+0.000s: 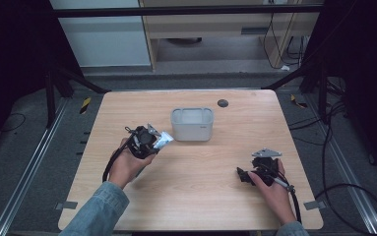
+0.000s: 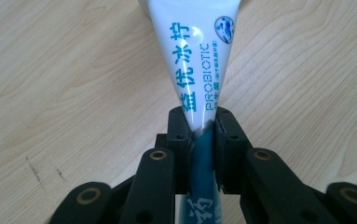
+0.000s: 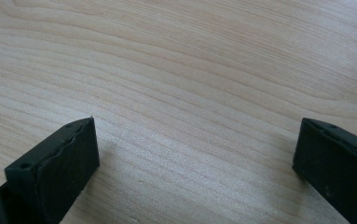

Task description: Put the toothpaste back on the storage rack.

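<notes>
At the left of the high view, the left gripper (image 1: 157, 141) has its jaws clamped on the flat crimped end of a white toothpaste tube (image 2: 191, 65), which hangs above the wooden surface (image 1: 201, 191), just beside the grey bin (image 1: 192, 124). If the tube is meant for that bin, it should stay pinched firmly until it is over the opening. At the right, the right gripper (image 3: 195, 163) rests low with jaws apart, holding nothing.
</notes>
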The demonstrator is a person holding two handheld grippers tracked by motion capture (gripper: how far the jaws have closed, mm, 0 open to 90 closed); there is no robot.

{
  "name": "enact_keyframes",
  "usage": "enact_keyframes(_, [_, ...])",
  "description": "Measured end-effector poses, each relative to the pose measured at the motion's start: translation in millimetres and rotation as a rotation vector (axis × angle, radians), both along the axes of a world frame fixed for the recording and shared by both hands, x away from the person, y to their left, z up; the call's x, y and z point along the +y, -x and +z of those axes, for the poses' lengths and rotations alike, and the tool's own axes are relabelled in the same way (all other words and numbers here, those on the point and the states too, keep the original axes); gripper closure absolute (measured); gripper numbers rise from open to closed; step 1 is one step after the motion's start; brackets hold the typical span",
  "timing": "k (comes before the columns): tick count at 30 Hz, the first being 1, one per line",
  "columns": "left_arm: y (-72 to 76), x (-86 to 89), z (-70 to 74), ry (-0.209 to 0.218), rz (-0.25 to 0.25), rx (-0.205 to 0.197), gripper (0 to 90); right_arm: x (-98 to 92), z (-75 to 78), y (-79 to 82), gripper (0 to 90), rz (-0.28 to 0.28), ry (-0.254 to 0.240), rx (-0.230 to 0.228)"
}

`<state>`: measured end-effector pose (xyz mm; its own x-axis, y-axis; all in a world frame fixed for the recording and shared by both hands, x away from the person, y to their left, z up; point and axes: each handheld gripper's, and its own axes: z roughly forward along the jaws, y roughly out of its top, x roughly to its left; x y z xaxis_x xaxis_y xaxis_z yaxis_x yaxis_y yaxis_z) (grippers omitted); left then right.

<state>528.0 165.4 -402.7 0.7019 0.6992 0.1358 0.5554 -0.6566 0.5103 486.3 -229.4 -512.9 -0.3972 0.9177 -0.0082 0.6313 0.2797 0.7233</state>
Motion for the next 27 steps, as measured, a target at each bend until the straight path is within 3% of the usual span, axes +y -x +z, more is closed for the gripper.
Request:
enact_keyframes(5, [3.8,-1.4,7.1,0.036,-0.002,-0.039,78.2,0.1,0.1,0.0,0.4,-0.001,-0.003,0.001])
enact_keyframes(16, [5.6,-8.5,18.1,0.06,-0.022,-0.052,78.2,-0.1,-0.1,-0.1,0.4,0.001,0.001,-0.002])
enact_keyframes(27, [5.8,-20.8,44.8,0.087,-0.045,-0.109,78.3,-0.1,-0.1,-0.1,0.4,0.001,0.001,-0.002])
